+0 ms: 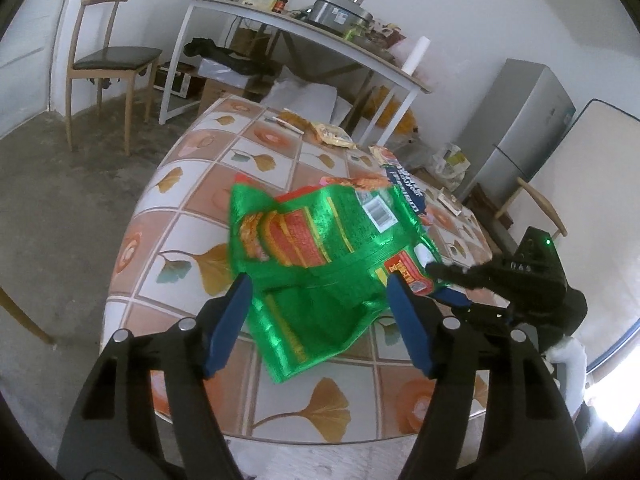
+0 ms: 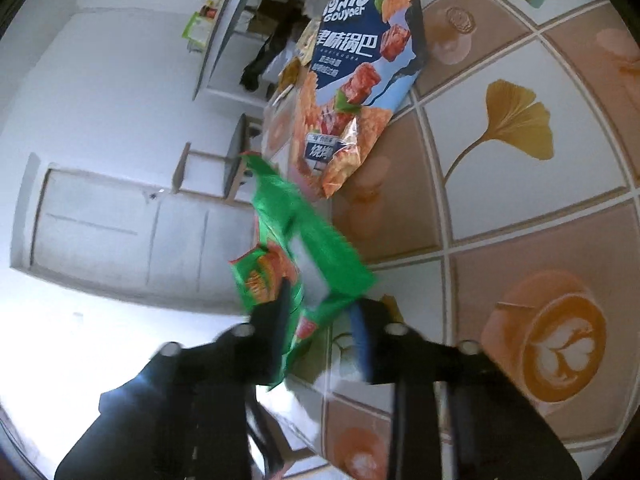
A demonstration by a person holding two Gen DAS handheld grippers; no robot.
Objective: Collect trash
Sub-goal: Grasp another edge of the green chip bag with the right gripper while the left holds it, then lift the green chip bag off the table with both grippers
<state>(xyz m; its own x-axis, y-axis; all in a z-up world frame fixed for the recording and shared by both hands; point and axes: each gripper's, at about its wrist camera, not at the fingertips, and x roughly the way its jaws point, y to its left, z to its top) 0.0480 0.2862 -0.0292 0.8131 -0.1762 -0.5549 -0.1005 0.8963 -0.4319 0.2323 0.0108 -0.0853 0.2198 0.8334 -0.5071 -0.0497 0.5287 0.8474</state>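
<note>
Leftward, bare concrete floor (image 1: 52, 208) lies open beside the round tiled desk (image 1: 192, 216). The crinkled green foil snack bag (image 1: 320, 264) lies near the desk's edge, between the released left gripper (image 1: 320, 320); the right gripper (image 2: 320, 320) pinches its corner.

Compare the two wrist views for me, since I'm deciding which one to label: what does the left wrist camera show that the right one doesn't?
Only the left wrist view shows the left gripper open around the green snack bag, the white desk and the grey fridge. Only the right wrist view shows the blue snack bag's printed front and a white door. Both show the green bag, the right gripper pinching its edge, and the tablecloth.
</note>
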